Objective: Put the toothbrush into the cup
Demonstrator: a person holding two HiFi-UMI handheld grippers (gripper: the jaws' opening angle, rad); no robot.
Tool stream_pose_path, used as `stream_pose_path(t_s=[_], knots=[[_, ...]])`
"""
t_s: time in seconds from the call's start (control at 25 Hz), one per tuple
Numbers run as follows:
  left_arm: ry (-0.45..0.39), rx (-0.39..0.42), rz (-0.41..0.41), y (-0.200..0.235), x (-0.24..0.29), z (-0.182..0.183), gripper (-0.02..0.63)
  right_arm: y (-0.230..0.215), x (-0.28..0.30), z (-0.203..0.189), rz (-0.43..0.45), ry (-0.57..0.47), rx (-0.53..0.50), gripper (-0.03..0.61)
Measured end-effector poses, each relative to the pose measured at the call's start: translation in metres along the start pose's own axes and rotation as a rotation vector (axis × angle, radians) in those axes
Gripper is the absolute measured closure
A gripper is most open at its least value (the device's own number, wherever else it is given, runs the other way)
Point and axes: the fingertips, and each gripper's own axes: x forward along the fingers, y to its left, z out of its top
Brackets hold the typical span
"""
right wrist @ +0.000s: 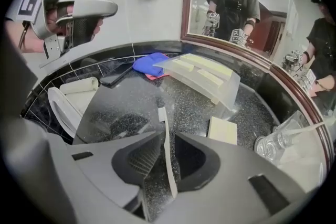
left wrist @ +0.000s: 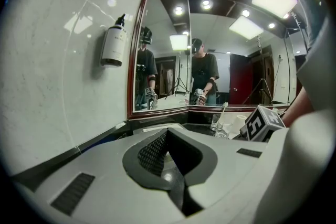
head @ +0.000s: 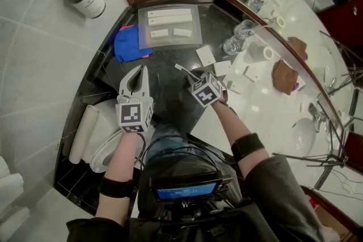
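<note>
Straddling the toothbrush (right wrist: pixel 166 157), right claw (right wrist: pixel 167 136) gapes — open counter (right wrist: pixel 121 107) ahead.

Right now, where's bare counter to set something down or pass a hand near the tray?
Freest patch: dark granite counter, bordered by the clear tray behind, the left gripper on one side and the toothbrush on the other. Crowded: glasses and white packets beyond the toothbrush; blue cloth against the tray's other side.
</note>
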Motion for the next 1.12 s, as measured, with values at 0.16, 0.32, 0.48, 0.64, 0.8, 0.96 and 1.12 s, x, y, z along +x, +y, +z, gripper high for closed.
stream_pose_path(t_s=[0.16,0.32,0.48,0.64,0.8,0.96,1.12], knots=[[-0.008,0.018,-0.017,-0.014,-0.002,0.013,0.612,-0.007,-0.032,0.009,-0.022,-0.095,0.075,0.518],[-0.015,0.026,-0.045,-0.032,-0.004,0.028,0.611,-0.023,-0.081,0.023,-0.067,-0.208,0.143,0.56],[-0.026,0.044,-0.063,-0.044,-0.001,0.039,0.612,-0.042,-0.125,0.024,-0.118,-0.325,0.246,0.561],[-0.023,0.07,-0.1,-0.065,0.005,0.05,0.612,-0.064,-0.164,0.014,-0.18,-0.424,0.348,0.561],[-0.014,0.099,-0.148,-0.09,0.01,0.059,0.612,-0.086,-0.197,-0.009,-0.241,-0.494,0.432,0.561],[-0.018,0.112,-0.196,-0.112,0.022,0.067,0.612,-0.109,-0.225,-0.046,-0.318,-0.551,0.523,0.561],[-0.011,0.119,-0.242,-0.141,0.031,0.072,0.612,-0.126,-0.258,-0.089,-0.388,-0.586,0.612,0.561]])
